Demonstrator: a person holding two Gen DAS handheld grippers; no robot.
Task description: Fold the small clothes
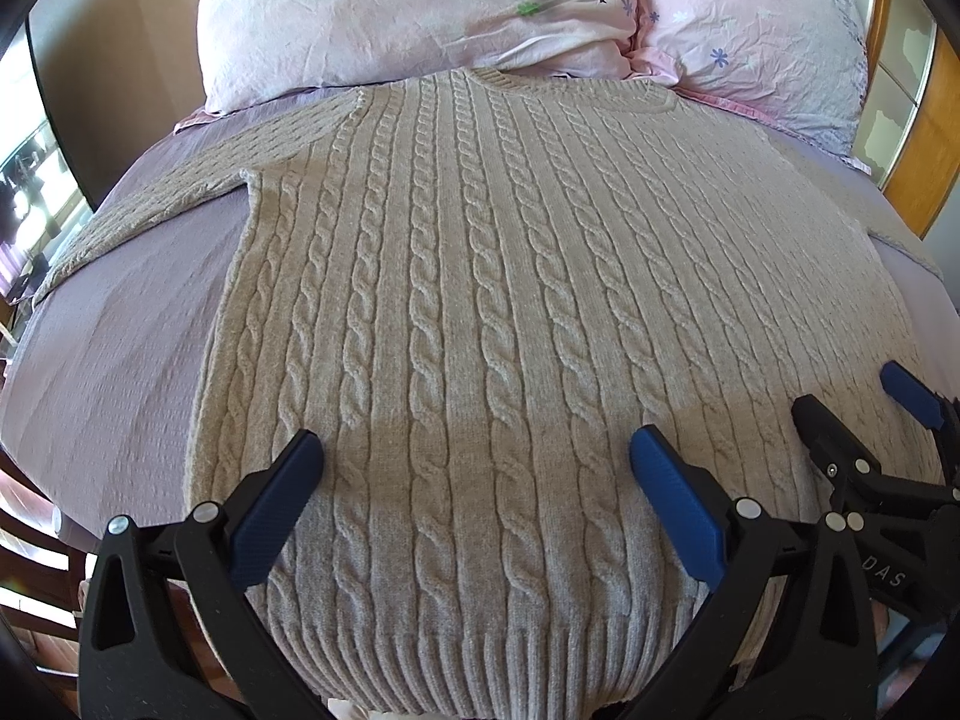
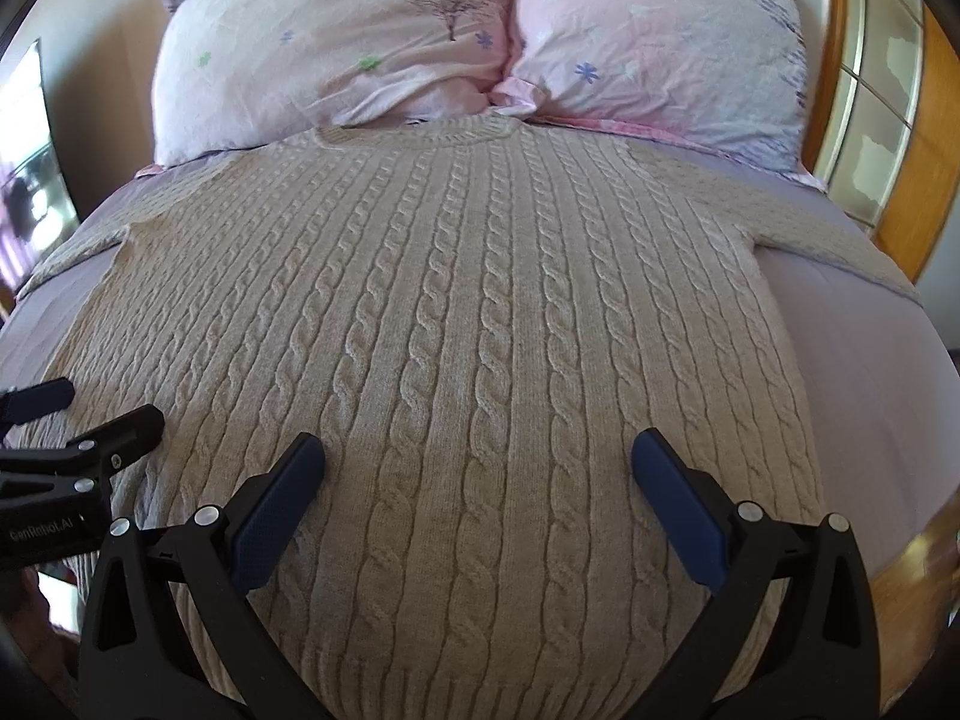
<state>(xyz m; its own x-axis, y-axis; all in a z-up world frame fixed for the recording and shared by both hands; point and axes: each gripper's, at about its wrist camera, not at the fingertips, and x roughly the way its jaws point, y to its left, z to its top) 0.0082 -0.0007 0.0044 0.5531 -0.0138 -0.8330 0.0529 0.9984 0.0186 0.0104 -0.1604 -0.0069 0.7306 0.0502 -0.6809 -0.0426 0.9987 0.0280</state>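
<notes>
We are looking at a beige cable-knit sweater (image 1: pixel 480 312) that is lying flat and face up on a lilac bed sheet (image 1: pixel 120 348), with its neckline pointing toward two floral pillows (image 1: pixel 420 12) at the head of the bed and its ribbed hem (image 1: pixel 480 660) lying nearest the cameras. Its sleeves are spreading outward to either side: one sleeve (image 1: pixel 150 204) is showing at the left of the left wrist view, the other sleeve (image 2: pixel 840 240) at the right of the right wrist view.

We are holding the left gripper (image 1: pixel 477 456) over the lower part of the sweater, its two blue-padded fingers (image 1: pixel 276 504) standing wide apart with nothing between them but the knit beneath. We are holding the right gripper (image 2: pixel 480 456) just beside it, likewise spread wide and gripping nothing. Each tool is appearing in the other's view: the right gripper (image 1: pixel 864 402) at the lower right edge of the left wrist view, the left gripper (image 2: pixel 90 408) at the lower left edge of the right wrist view. A wooden frame (image 2: pixel 936 150) is showing at the right.
</notes>
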